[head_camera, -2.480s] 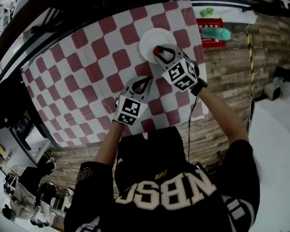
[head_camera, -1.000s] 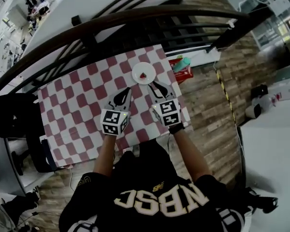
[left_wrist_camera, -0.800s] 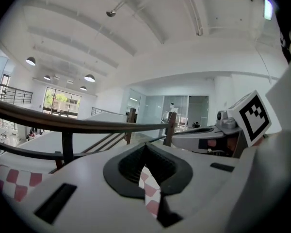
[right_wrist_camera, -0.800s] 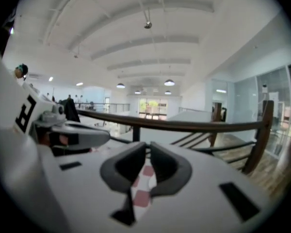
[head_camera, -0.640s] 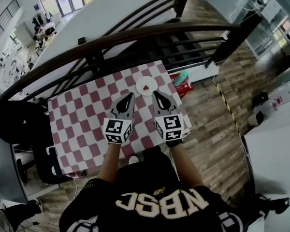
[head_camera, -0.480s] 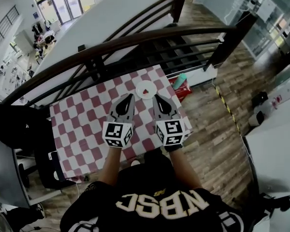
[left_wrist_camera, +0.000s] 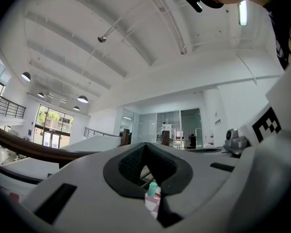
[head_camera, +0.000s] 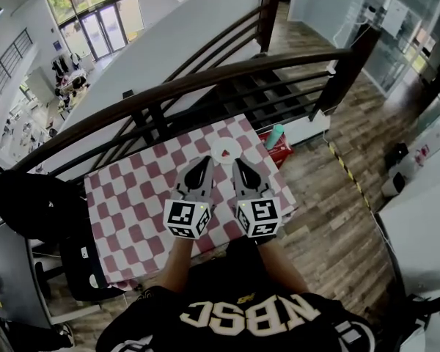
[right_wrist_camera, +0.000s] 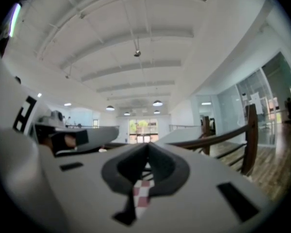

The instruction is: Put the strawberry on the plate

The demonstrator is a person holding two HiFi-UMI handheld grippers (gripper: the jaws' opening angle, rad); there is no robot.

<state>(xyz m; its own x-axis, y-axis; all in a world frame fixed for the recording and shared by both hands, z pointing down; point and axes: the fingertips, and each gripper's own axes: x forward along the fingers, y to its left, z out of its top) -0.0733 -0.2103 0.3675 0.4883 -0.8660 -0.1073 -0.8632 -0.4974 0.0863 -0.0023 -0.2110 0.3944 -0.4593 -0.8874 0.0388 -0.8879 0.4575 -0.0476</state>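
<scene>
Two closed, empty grippers point at a small plate on a checked table.
From the head view, a square table under a matte red-and-white checked cloth (head_camera: 132, 196) stands below a curved dark handrail (head_camera: 205, 79). The left gripper (head_camera: 205, 160), smooth grey plastic with a black-and-white marker cube, reaches in from 7 o'clock of the plate. In its own view (left_wrist_camera: 145, 147) the ribbed black pads meet at the tips around a hollow diamond, with nothing gripped. The round white plate (head_camera: 224, 147) lies at 12 o'clock, between the two tips. A faint reddish speck at its centre is the strawberry (head_camera: 224, 152), as far as can be told. The right gripper (head_camera: 238, 162) comes from 5 o'clock, its pads (right_wrist_camera: 146, 147) likewise pressed together on nothing. A teal cylindrical bottle (head_camera: 277, 136) stands at about 3 o'clock of the plate.
</scene>
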